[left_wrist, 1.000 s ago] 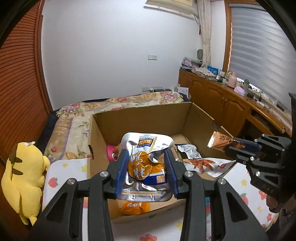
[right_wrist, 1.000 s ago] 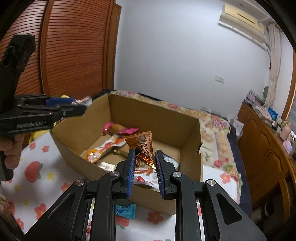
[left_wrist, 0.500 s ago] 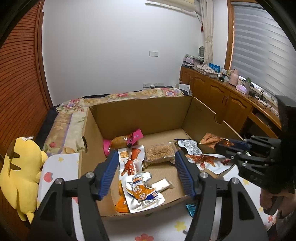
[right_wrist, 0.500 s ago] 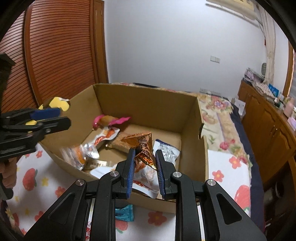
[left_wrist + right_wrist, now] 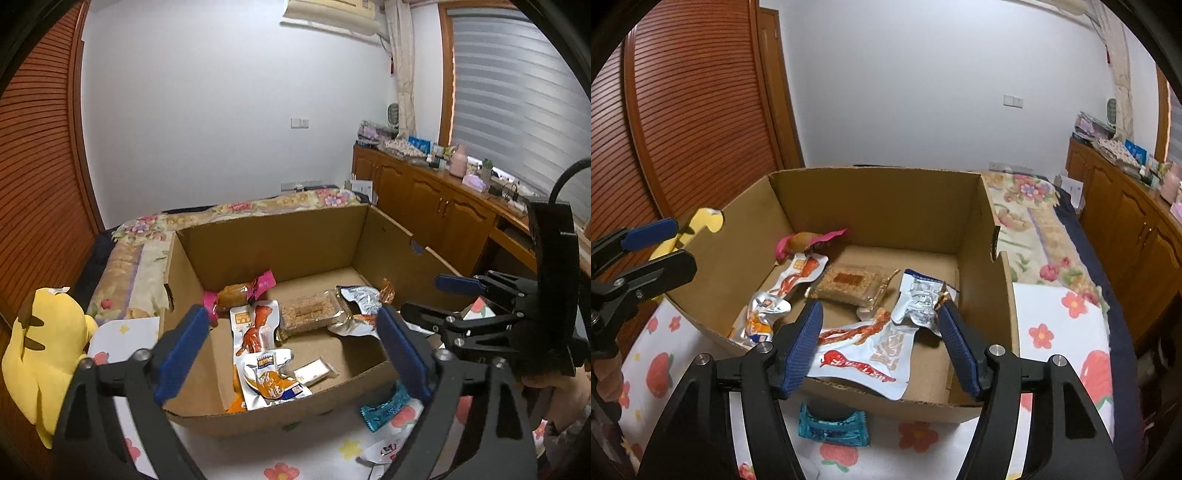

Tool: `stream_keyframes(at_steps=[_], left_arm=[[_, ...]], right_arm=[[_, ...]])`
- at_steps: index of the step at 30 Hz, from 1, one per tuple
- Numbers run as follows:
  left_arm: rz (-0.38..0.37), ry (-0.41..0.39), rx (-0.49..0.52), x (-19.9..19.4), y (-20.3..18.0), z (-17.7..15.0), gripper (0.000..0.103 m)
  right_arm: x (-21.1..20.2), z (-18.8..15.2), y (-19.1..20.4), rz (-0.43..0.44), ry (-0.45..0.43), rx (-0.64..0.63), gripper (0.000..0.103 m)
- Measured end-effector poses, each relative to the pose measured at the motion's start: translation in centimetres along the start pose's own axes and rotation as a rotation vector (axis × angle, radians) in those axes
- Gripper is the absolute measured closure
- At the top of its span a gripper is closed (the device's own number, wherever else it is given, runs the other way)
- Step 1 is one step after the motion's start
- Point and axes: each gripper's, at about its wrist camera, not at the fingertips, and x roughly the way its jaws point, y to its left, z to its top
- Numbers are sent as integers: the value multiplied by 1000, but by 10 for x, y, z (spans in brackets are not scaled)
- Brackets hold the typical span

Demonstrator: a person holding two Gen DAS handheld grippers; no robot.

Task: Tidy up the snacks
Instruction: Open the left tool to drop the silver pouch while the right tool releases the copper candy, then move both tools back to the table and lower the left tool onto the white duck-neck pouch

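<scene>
An open cardboard box (image 5: 273, 236) (image 5: 879, 206) holds several snack packets. My left gripper (image 5: 291, 317) hovers over its near edge; its jaws are opening with nothing between them. Below it, a silver-and-orange packet (image 5: 269, 380) (image 5: 761, 317) lies in the box's front. My right gripper (image 5: 879, 308) (image 5: 424, 295) hangs over the box's right side, jaws opening, and grips nothing. A copper-coloured packet (image 5: 942, 299) (image 5: 386, 290) rests by a silver pouch (image 5: 919, 299) near the right pad. The left gripper (image 5: 672, 245) shows at the left edge of the right wrist view.
A teal packet (image 5: 384, 410) (image 5: 831, 424) lies on the flowered cloth (image 5: 1056, 332) in front of the box. A yellow plush toy (image 5: 40, 350) sits to the left. A bed (image 5: 1034, 221) lies behind, with wooden cabinets (image 5: 436, 214) to the right.
Both grippers opened. The left one let go of the silver-and-orange packet, which dropped into the box's front. The right one released the copper packet, which now lies inside the box.
</scene>
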Motion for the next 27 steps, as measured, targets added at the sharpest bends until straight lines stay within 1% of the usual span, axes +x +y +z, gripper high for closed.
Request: stream_keyframes(at_steps=[1, 2, 3, 6, 14, 18, 21, 24, 27], left_arm=[[6, -10, 0, -3, 0, 0, 1], [23, -30, 2, -7, -1, -1, 0], [34, -46, 5, -10, -2, -3, 0], [32, -50, 13, -14, -2, -7, 0], [-1, -59, 11, -33, -5, -27, 0], [7, -107, 11, -50, -7, -42, 0], [1, -105, 25, -56, -10, -54, 0], [-11, -86, 26, -57, -13, -63, 0], [-31, -67, 20, -59, -17, -70, 0]], right_arm=[[-3, 0, 0, 1, -11, 0, 25], [-8, -1, 1, 2, -26, 0, 24], [-14, -2, 2, 10, -39, -4, 24], [-29, -4, 6, 18, -63, -28, 24], [-74, -14, 13, 35, -122, -52, 23], [-92, -28, 16, 30, -143, -72, 23], [-98, -39, 17, 42, -134, -83, 23], [-101, -47, 19, 24, -138, -103, 23], [-102, -55, 20, 29, -128, -105, 23]])
